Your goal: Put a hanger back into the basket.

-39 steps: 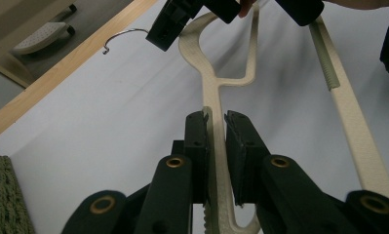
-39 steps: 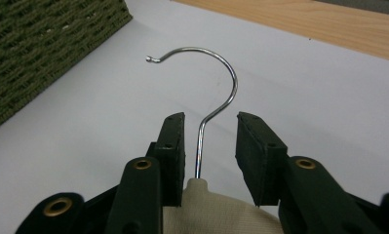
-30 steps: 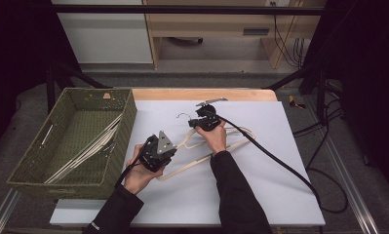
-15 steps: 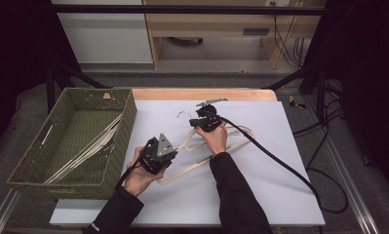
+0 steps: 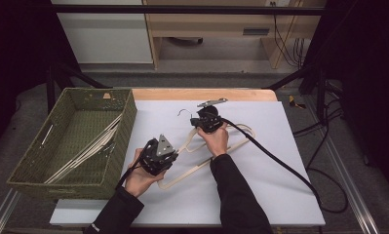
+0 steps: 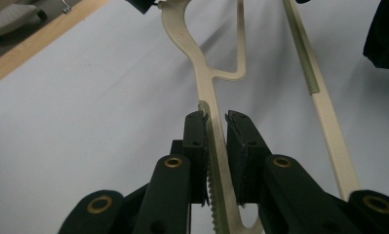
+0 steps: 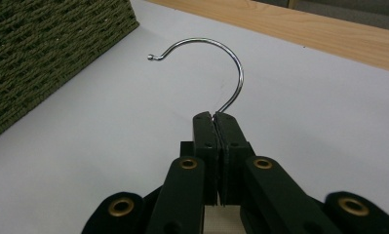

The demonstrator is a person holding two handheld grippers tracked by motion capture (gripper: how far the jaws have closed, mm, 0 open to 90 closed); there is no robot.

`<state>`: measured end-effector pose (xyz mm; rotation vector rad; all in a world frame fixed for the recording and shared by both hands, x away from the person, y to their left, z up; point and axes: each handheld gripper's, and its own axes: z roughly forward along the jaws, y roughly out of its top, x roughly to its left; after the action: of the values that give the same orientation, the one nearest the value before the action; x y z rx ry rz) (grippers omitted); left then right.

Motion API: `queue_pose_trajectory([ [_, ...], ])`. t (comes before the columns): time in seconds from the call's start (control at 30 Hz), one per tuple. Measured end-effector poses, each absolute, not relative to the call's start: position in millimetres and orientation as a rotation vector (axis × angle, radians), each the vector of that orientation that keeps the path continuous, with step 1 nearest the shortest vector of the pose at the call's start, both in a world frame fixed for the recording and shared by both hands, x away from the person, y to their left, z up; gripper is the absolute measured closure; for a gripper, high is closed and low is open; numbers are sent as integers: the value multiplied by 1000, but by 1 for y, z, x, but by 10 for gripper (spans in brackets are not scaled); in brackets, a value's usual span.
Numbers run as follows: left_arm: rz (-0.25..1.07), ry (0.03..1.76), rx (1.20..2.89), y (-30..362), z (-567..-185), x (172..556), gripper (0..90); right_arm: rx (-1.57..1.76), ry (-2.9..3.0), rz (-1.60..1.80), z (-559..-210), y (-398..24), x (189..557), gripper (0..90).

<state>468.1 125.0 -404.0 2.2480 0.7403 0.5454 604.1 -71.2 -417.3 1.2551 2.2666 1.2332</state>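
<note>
A pale wooden hanger with a metal hook lies on the white table cover. My left gripper is shut on one of its arms. In the left gripper view the ridged wooden arm runs between the jaws of my left gripper, and both pads rest against it. My right gripper is at the hanger's neck. In the right gripper view the jaws of my right gripper are pressed together on the stem of the hook, which curves up and to the left.
A green woven basket stands at the left and holds several more pale hangers; its wall is close to the hook. The right gripper's black cable trails off to the right. The table's wooden edge runs along the far side.
</note>
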Motion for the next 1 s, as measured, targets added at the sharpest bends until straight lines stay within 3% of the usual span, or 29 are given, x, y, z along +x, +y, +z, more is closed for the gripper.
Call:
queue_pose_trajectory([
  [0.07, 508, 746, 2238, 125, -406, 470, 755, 1245, 2256, 1233, -416, -72, 601, 893],
  [0.1, 496, 767, 2215, 125, -406, 472, 619, 1226, 2259, 1228, -416, -73, 598, 893],
  [0.2, 462, 787, 2177, 125, -403, 479, 555, 1210, 2253, 1223, -417, -74, 595, 893],
  [0.23, 455, 803, 2162, 124, -402, 483, 456, 1196, 2248, 1237, -419, -76, 593, 893],
  [0.3, 359, 848, 2124, 120, -403, 491, 432, 1196, 2245, 1241, -420, -76, 592, 893],
  [0.4, 380, 864, 2114, 117, -405, 506, 400, 1182, 2235, 1264, -421, -79, 589, 893],
  [0.43, 400, 779, 2261, 122, -401, 512, 393, 1177, 2228, 1279, -420, -81, 587, 893],
  [0.47, 371, 757, 2278, 120, -403, 516, 393, 1177, 2228, 1279, -420, -81, 587, 893],
  [0.53, 317, 882, 2069, 102, -415, 521, 386, 1177, 2224, 1291, -418, -83, 585, 893],
  [0.67, 267, 936, 2017, 92, -425, 537, 400, 1158, 2215, 1310, -415, -86, 581, 893],
  [0.7, 271, 908, 2103, 96, -424, 541, 467, 1157, 2212, 1322, -413, -88, 579, 893],
  [0.8, 198, 920, 2085, 92, -432, 552, 525, 1142, 2203, 1336, -412, -89, 577, 893],
  [0.83, 175, 923, 2075, 91, -434, 554, 606, 1135, 2209, 1338, -411, -91, 575, 893],
  [0.87, 151, 922, 2072, 91, -435, 555, 606, 1135, 2209, 1338, -411, -91, 575, 893],
  [1.0, 84, 905, 2053, 88, -435, 556, 752, 1115, 2202, 1353, -409, -94, 572, 892],
])
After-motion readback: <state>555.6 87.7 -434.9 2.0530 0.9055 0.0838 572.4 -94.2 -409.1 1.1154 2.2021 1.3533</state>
